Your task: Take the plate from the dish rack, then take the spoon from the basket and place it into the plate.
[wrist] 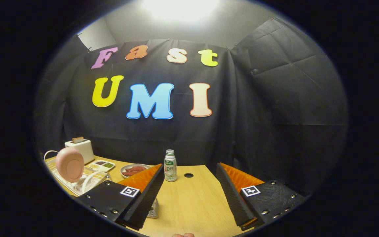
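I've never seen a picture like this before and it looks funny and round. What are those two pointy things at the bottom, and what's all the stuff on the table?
The two pointy things are the fingers of a gripper, a grabbing tool that a person holds in one hand. The camera rides on the tool and looks forward along its fingers, and its lens bends the picture round. The fingers are spread apart and hold nothing.

They hover over a wooden table. A small bottle stands just ahead, between them. Off to the left side, a pink plate stands on edge in a white dish rack. Behind it are a white toaster, a little tray with compartments and a bowl of food.
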The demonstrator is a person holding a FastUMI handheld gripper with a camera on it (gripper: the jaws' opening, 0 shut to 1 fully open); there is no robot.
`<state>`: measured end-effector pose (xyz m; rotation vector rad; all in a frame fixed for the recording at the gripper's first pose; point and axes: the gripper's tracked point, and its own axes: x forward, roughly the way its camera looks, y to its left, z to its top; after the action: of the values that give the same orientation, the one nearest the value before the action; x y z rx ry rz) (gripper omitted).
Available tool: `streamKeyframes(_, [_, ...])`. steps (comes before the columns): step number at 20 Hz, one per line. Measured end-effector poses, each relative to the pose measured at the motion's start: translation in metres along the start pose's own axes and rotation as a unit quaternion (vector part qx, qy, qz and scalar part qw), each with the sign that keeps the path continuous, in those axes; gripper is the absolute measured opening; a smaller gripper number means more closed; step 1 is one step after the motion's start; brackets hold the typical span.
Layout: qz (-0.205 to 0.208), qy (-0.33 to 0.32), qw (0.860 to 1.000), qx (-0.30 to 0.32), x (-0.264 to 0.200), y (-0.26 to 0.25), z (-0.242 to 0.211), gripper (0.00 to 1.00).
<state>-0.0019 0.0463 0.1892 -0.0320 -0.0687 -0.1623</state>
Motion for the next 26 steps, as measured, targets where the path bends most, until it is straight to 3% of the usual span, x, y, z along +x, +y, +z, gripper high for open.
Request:
streamKeyframes(6, [0.074,0.0,0.997,0.022,-0.021,0.122,0.035,0.97])
streamKeyframes(13, [0.144,0.034,0.988,0.037,-0.021,0.255,0.038,0.97])
streamKeyframes(19, [0.153,0.116,0.98,0.049,-0.003,0.322,0.004,0.97])
streamKeyframes(26, [0.168,0.246,0.954,0.029,0.018,0.374,-0.064,0.97])
